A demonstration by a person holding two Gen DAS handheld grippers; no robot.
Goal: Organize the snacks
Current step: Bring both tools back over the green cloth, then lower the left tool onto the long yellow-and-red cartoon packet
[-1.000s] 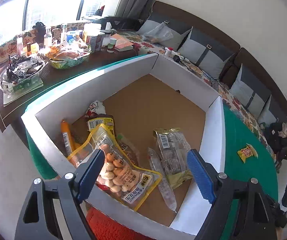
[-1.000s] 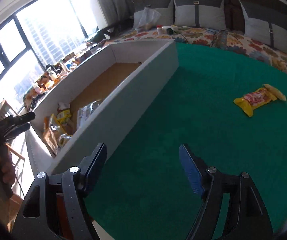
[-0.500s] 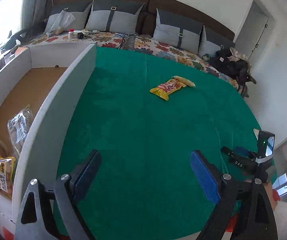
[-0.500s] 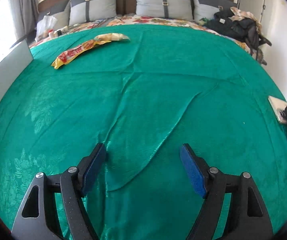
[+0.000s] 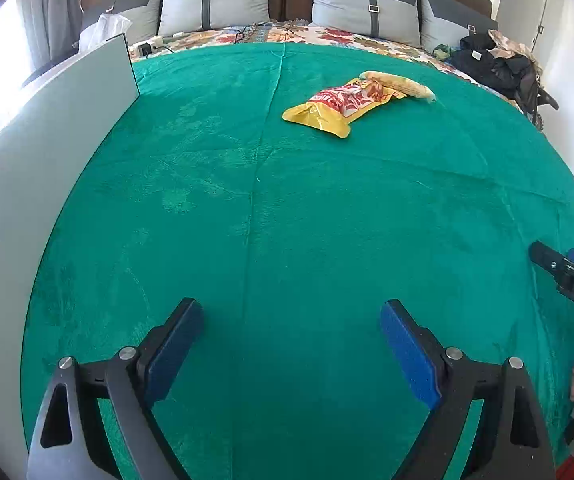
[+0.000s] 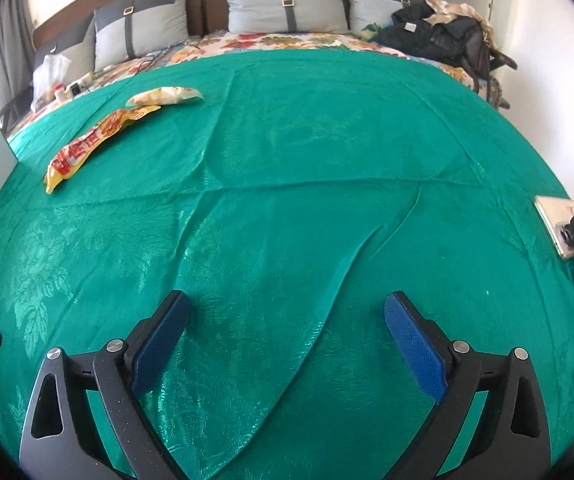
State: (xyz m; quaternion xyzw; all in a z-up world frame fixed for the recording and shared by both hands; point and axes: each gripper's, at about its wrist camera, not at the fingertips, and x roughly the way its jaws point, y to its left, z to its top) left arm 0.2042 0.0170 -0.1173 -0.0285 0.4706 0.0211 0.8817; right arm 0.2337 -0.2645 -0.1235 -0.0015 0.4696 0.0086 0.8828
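Now both grippers, left gripper (image 5: 289, 344) and right gripper (image 6: 287, 332), just widened, gape over green cloth (image 5: 287, 220).

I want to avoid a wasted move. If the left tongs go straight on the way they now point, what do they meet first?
Most likely only the bare green cloth: the open left tongs point down at it, nothing between. The yellow snack packet lies farther on and to the right, though depth is uncertain.
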